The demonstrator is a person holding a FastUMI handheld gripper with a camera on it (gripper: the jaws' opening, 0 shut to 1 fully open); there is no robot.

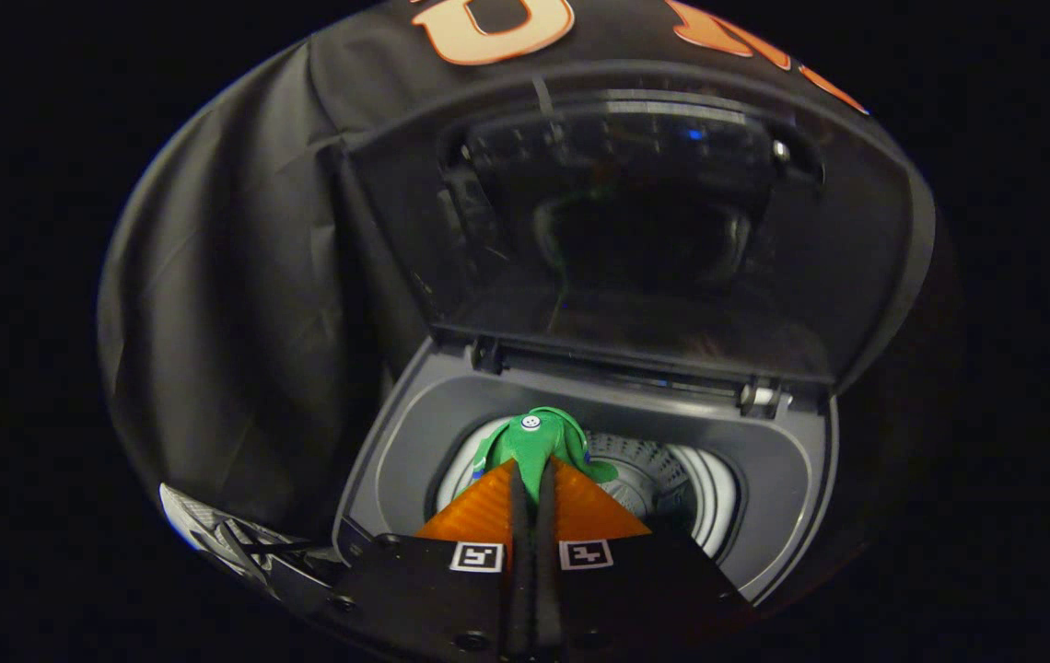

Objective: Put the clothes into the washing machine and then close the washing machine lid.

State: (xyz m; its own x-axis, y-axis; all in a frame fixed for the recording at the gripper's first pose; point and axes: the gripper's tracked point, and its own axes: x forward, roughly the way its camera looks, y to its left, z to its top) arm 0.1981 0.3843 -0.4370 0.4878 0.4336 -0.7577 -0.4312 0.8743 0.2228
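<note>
A small green garment (534, 447) with a white button is pinched between my two fingers and sticks out ahead of the fingertips. My gripper (532, 474) is shut on it and hangs over the washing machine's round drum opening (663, 483), near the opening's left side. The perforated drum shows just beyond and to the right of the fingers. The machine's grey top frame (396, 442) surrounds the opening. Its dark see-through lid (635, 239) stands raised behind the opening, hinged along the far edge.
Black cloth (230, 304) hangs to the left of and behind the machine. A lighter patterned surface (212, 539) shows low to the left of the machine. Lid hinges (760, 396) sit at the back corners of the opening.
</note>
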